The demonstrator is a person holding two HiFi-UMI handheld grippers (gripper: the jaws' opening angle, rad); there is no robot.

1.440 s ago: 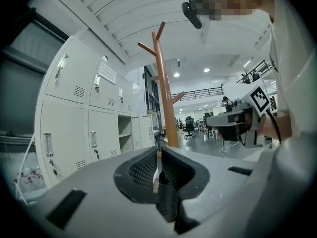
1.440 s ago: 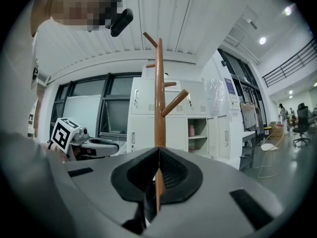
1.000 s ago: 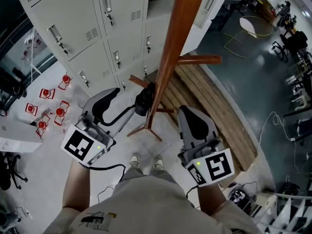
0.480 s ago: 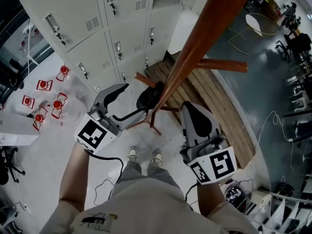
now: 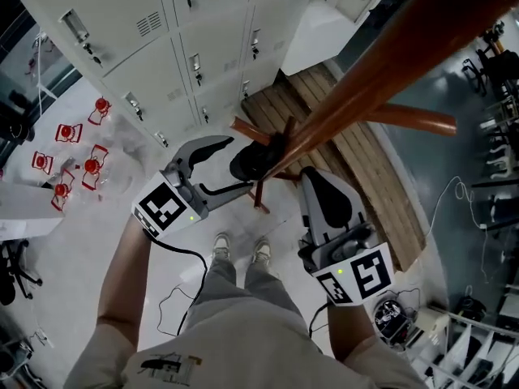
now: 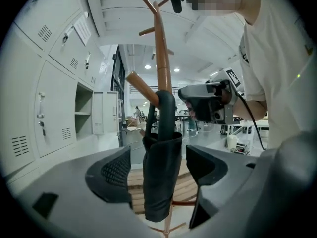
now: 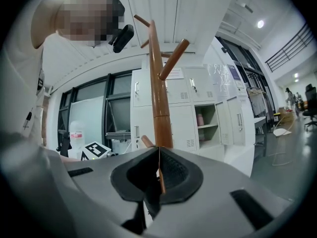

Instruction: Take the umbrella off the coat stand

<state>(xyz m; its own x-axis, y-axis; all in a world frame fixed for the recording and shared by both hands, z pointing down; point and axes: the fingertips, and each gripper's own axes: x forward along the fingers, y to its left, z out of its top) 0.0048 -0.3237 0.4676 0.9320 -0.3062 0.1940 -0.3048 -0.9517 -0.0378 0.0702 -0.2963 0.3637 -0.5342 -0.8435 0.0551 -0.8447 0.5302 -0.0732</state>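
Observation:
The wooden coat stand (image 5: 357, 79) runs from the top right of the head view down to its feet near my shoes. A dark folded umbrella (image 5: 253, 160) hangs from a low peg on it. My left gripper (image 5: 231, 164) reaches in from the left, and its jaws have just been opening. In the left gripper view the umbrella (image 6: 161, 172) hangs between the wide pads (image 6: 111, 170), with a gap on each side, below the pole (image 6: 161, 58). My right gripper (image 5: 316, 181) is to the right of the pole, shut and empty. In its own view the right gripper (image 7: 158, 170) points at the pole (image 7: 159, 108).
White lockers (image 5: 146, 47) stand behind the stand to the left. A slatted wooden platform (image 5: 365, 177) lies under and to the right of it. Red items (image 5: 73, 144) sit on the floor at the left. Cables lie on the floor by my shoes (image 5: 239, 254).
The left gripper has sunk and moved in round the umbrella, and its jaws have spread wider. The right gripper has barely shifted.

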